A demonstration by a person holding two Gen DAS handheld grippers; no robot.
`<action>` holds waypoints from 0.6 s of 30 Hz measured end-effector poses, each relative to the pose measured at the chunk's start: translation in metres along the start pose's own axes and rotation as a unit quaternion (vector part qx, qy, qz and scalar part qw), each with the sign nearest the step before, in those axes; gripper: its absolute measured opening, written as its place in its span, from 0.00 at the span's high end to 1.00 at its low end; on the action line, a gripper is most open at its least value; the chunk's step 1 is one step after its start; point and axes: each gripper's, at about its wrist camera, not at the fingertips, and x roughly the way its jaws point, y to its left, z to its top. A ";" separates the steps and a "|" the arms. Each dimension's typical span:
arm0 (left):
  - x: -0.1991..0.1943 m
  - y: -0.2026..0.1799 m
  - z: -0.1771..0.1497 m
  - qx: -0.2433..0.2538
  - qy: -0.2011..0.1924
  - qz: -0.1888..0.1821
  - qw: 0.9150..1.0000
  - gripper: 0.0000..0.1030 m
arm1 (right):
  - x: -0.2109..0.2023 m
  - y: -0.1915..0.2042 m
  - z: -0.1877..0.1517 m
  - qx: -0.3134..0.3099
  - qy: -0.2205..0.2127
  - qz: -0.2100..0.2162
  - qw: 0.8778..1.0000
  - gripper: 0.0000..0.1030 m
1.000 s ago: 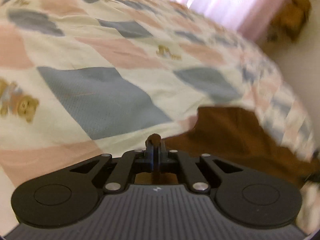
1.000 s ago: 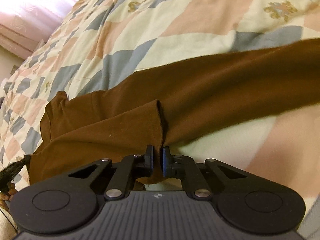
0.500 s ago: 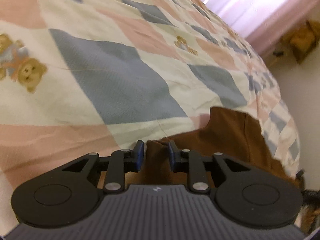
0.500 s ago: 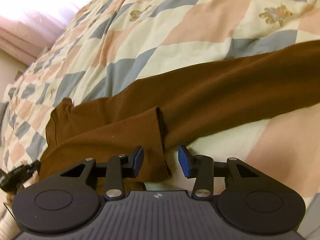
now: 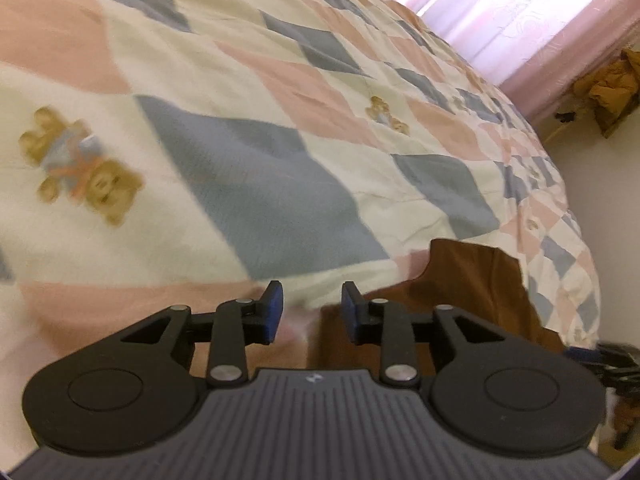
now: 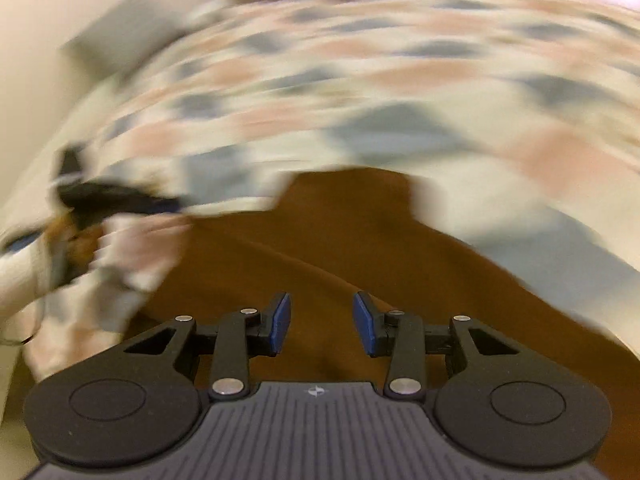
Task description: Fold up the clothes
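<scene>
Both tools have let go since a second ago, when each was clamped on brown cloth; from the left wrist view, the left tool (image 5: 312, 310) now stands with its blue-padded fingers (image 5: 275, 312) spread and nothing between them; the brown garment (image 5: 472, 292) lies on the quilt (image 5: 256, 184) at about four o'clock from the tool, its near edge just under the right-hand finger; a printed bear (image 5: 82, 172) sits at ten o'clock; pink curtains (image 5: 520, 12) glow at one o'clock, beyond the bed's far edge.

From the right wrist view, heavily blurred, the right tool (image 6: 322, 322) is likewise spread and empty; the brown garment (image 6: 348, 232) fills the ground beneath and ahead of it toward twelve o'clock, flat on the quilt (image 6: 400, 80); a dark shape (image 6: 108, 196) at ten o'clock is too smeared to identify.
</scene>
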 end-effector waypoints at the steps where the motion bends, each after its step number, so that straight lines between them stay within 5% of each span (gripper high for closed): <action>1: 0.005 0.000 0.006 0.004 0.013 -0.012 1.000 0.74 | 0.022 0.009 0.010 -0.017 0.012 0.013 1.000 0.61; 5: 0.032 -0.013 0.027 0.075 0.089 -0.030 0.993 0.74 | 0.100 0.029 0.045 -0.087 0.068 0.049 0.993 0.61; 9: 0.057 -0.039 0.039 0.172 0.147 -0.032 0.974 0.74 | 0.132 0.035 0.051 -0.102 0.090 0.075 0.988 0.61; 11: 0.064 -0.039 0.041 0.176 0.157 -0.034 0.971 0.74 | 0.140 0.034 0.052 -0.095 0.092 0.084 0.988 0.62; 12: 0.067 -0.039 0.042 0.178 0.161 -0.035 0.970 0.74 | 0.143 0.033 0.053 -0.092 0.092 0.090 0.987 0.72; 13: 0.070 -0.039 0.043 0.180 0.166 -0.037 0.969 0.75 | 0.144 0.032 0.053 -0.086 0.094 0.091 0.988 0.93; 18: 0.085 -0.040 0.048 0.189 0.189 -0.042 0.963 0.77 | 0.139 0.027 0.047 -0.067 0.093 0.089 0.989 0.97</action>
